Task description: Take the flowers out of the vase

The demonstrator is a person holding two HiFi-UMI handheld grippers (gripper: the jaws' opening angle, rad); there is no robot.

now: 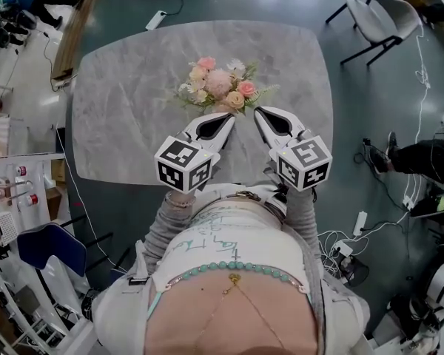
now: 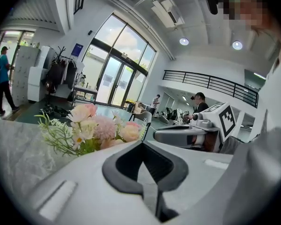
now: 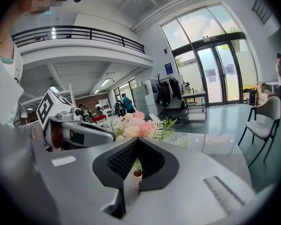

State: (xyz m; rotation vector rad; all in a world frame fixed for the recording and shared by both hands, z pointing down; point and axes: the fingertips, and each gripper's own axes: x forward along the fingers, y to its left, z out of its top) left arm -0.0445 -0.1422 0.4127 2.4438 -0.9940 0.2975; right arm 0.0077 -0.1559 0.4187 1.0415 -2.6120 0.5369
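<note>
A bouquet of pink, cream and white flowers [image 1: 219, 86] with green sprigs stands mid-table on the grey marble table [image 1: 126, 95]; from above the blooms hide the vase. My left gripper [image 1: 230, 115] is shut and empty, its tip just short of the bouquet's near left side. My right gripper [image 1: 257, 111] is also shut and empty, close to the near right side. In the left gripper view the flowers [image 2: 91, 125] rise past the shut left gripper [image 2: 141, 143]. In the right gripper view a small white vase [image 3: 137, 173] shows through the hollow of the right gripper [image 3: 136, 139], under the flowers [image 3: 136, 124].
A grey chair [image 1: 385, 17] stands off the table's far right corner. Cables and a power strip [image 1: 359, 222] lie on the floor to the right, near a seated person's leg [image 1: 418, 157]. A blue chair [image 1: 52, 246] and shelves [image 1: 15, 191] are at the left.
</note>
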